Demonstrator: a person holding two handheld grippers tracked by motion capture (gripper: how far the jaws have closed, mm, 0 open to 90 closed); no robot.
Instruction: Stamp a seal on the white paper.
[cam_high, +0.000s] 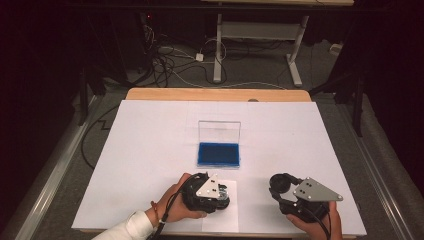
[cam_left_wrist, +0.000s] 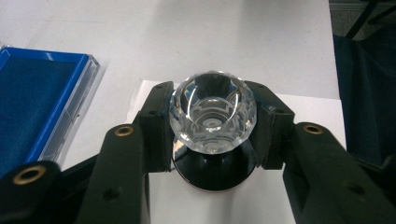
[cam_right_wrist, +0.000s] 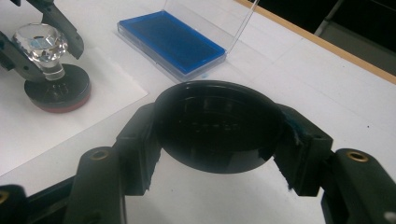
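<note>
Left gripper (cam_left_wrist: 212, 135) is clamped on the stamp's (cam_right_wrist: 51, 70) crystal knob, pressing its base onto the paper sheet (cam_high: 220, 217) just in front of the open blue ink pad (cam_high: 218, 154), apparently marking it. Right gripper (cam_right_wrist: 217, 154) grips the stamp's black cap (cam_right_wrist: 217, 126) beside the pad, kept clear.

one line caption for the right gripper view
Right gripper clamps a black round cap; beyond, the left gripper holds a crystal-knobbed stamp beside the open blue ink pad.
</note>
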